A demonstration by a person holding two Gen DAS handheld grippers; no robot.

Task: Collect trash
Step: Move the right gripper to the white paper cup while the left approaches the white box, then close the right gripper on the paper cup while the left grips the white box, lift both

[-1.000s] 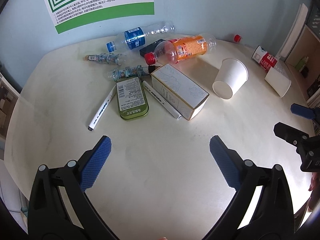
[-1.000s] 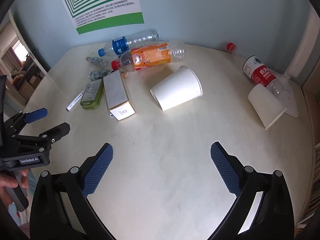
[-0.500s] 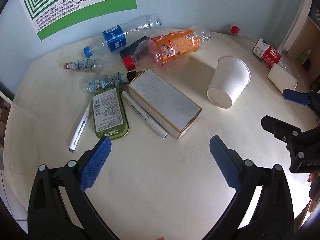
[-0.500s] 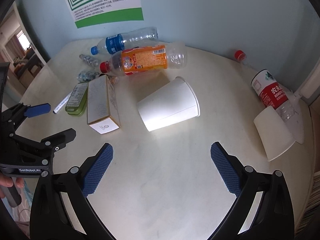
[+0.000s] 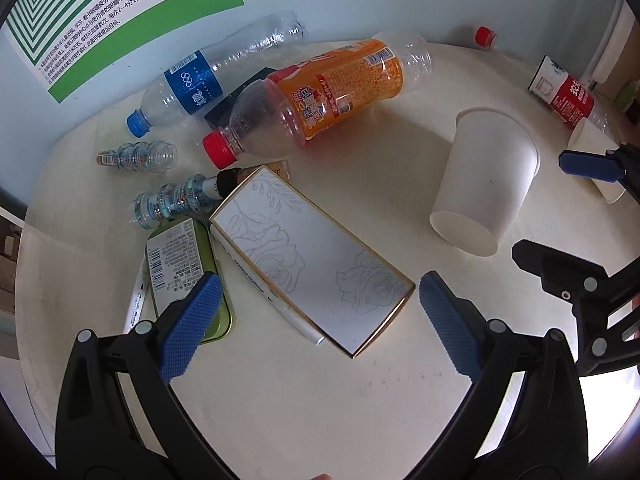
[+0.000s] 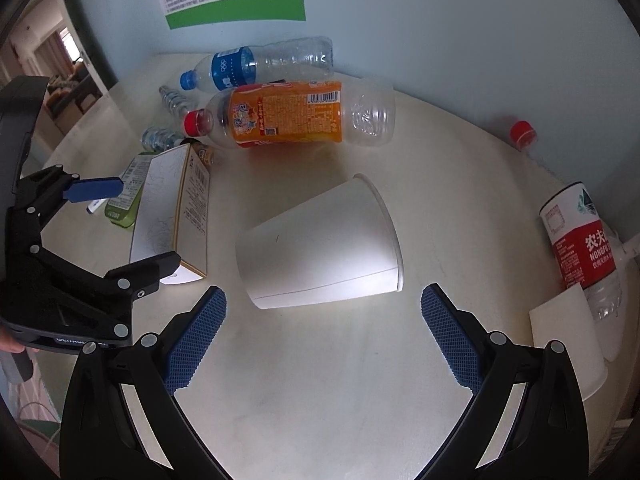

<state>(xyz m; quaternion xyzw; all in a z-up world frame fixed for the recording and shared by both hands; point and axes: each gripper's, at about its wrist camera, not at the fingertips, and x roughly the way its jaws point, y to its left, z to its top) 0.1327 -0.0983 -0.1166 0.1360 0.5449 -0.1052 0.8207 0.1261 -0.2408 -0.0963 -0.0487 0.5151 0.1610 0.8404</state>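
Trash lies on a round cream table (image 5: 320,400). My left gripper (image 5: 316,328) is open and empty, its fingers either side of the near end of a white carton with a rose drawing (image 5: 312,260). My right gripper (image 6: 320,336) is open and empty, just short of a white paper cup on its side (image 6: 320,244); the cup also shows in the left wrist view (image 5: 484,196). An orange-label bottle (image 5: 320,92), a blue-label bottle (image 5: 192,84) and a red-label bottle (image 6: 580,252) lie further back.
A green tin (image 5: 184,268), a white marker (image 5: 276,304), two small crushed bottles (image 5: 140,156) and a black object (image 5: 236,104) lie left of the carton. A second paper cup (image 6: 572,340) sits at the right edge. A red cap (image 6: 522,132) lies near the blue wall.
Both grippers have moved forward and down towards the table. The carton now sits between my left fingers and the paper cup is close in front of my right gripper. Both stay open.
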